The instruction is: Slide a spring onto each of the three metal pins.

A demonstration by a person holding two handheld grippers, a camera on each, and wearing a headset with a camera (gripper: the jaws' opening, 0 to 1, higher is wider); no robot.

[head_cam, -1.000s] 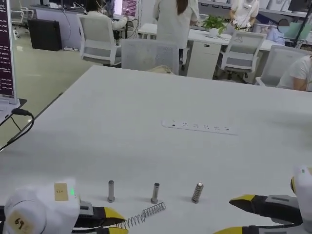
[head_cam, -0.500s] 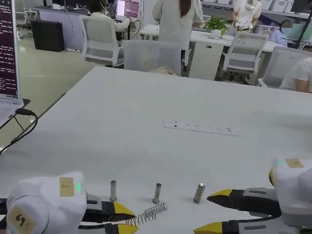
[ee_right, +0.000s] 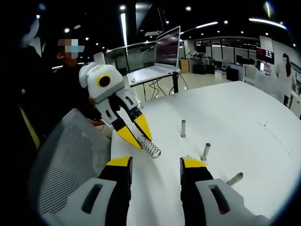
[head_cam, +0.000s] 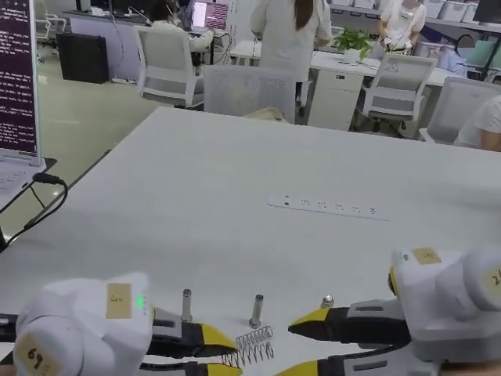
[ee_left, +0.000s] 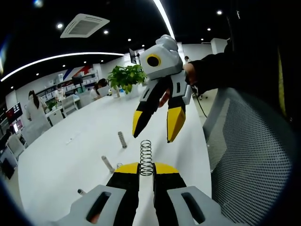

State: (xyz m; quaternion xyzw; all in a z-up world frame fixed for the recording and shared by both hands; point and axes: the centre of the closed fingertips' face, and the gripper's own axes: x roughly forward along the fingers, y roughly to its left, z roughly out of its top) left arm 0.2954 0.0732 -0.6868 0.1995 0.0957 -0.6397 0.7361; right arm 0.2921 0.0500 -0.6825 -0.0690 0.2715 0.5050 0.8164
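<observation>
My left tool [head_cam: 227,354] sits at the near edge of the tabletop [head_cam: 196,196], its jaws pinched on 1 end of a loose spring [head_cam: 254,345]. In the left gripper view the coil sticks straight out from between the yellow tips. I cannot tell whether its free end touches the tabletop.

My right tool [head_cam: 291,349] faces it from the other side. Its jaws are spread apart with nothing between them, and its tips are just beside the spring's free end.

Just behind the tools, 3 pins stand upright in a row parallel to the near edge. The left pin [head_cam: 186,304] and the middle pin [head_cam: 257,309] are bare, and the loose spring lies just in front of the middle pin. In the head view the right pin [head_cam: 326,301] is mostly hidden behind the upper jaw of my right tool. The right gripper view shows a second spring [ee_right: 235,178] already around it.

Farther on, a white power strip [head_cam: 327,207] lies flat toward the middle of the tabletop. A laptop [head_cam: 16,94] stands off the left edge. Beyond the far edge there is a grey mesh chair [head_cam: 249,92], with a person [head_cam: 286,35] standing behind it.
</observation>
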